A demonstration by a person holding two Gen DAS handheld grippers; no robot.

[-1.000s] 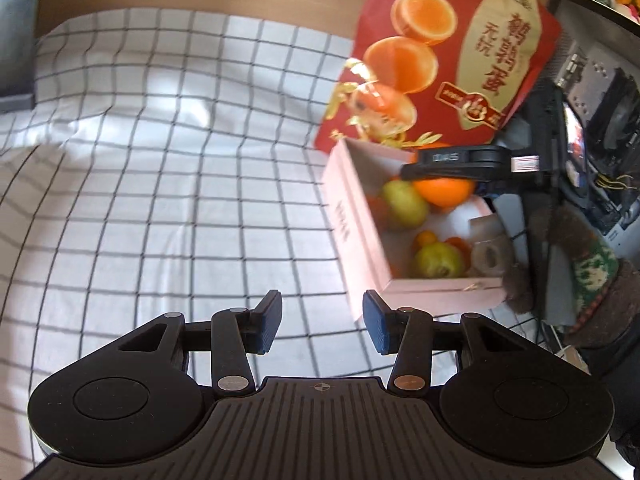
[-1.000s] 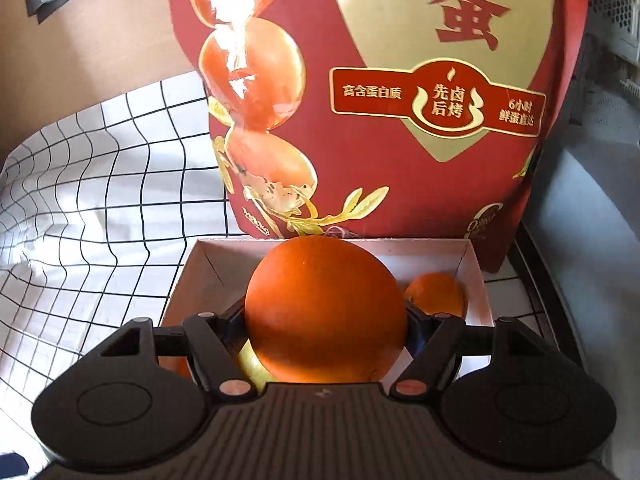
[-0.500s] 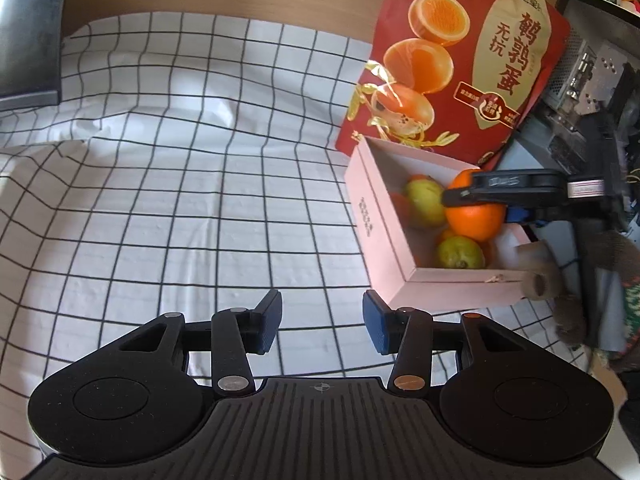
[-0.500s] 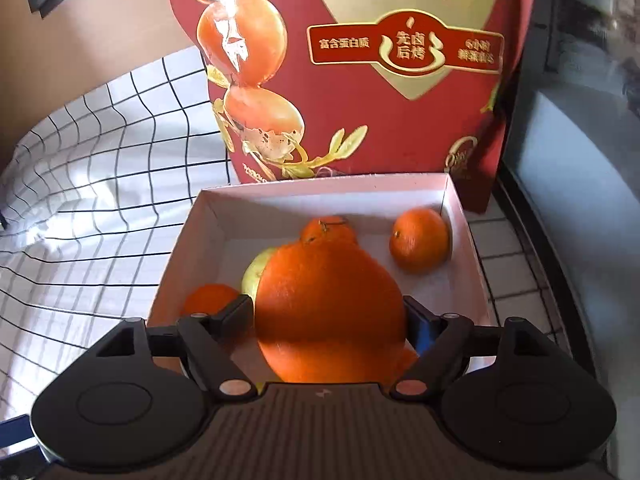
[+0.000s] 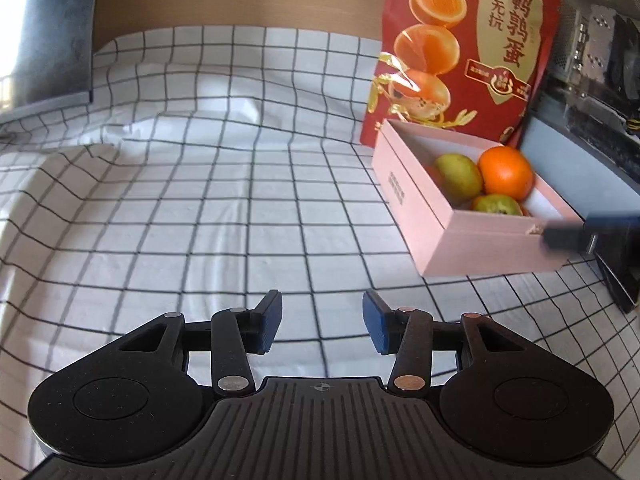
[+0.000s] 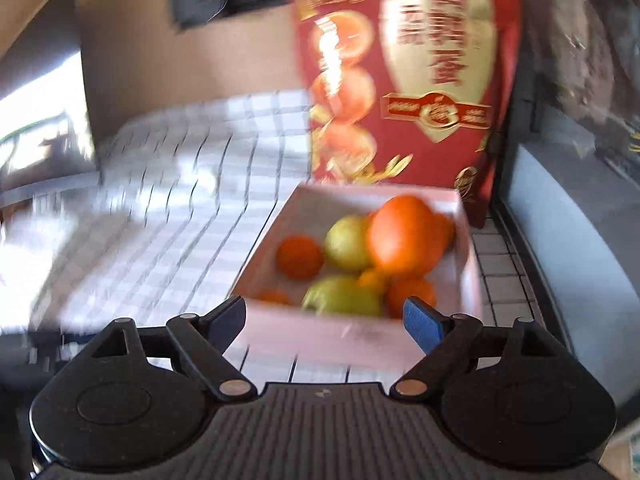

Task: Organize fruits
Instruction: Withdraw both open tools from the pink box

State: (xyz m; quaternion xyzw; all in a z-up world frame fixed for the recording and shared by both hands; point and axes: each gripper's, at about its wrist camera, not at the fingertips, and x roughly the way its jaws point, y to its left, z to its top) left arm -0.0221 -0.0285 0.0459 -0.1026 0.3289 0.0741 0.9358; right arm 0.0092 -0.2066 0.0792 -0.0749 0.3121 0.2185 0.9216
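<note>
A pink box (image 5: 472,240) stands on the checked cloth at the right, also in the right wrist view (image 6: 320,332). In it lie a large orange (image 5: 505,173) (image 6: 404,236), green-yellow pears (image 5: 458,175) (image 6: 348,242) and several small mandarins (image 6: 299,258). My left gripper (image 5: 322,322) is open and empty over the cloth, left of and nearer than the box. My right gripper (image 6: 324,318) is open and empty, just short of the box's near wall; it shows blurred in the left wrist view (image 5: 592,236).
A tall red snack bag (image 5: 464,52) stands behind the box. A dark appliance with a grey ledge (image 5: 592,120) lines the right side. A dark monitor (image 5: 44,32) stands at the far left. The checked cloth (image 5: 200,200) covers the table.
My right gripper let go of the large orange into the box, opened, and drew back toward me. My left gripper moved back and left a little, still open.
</note>
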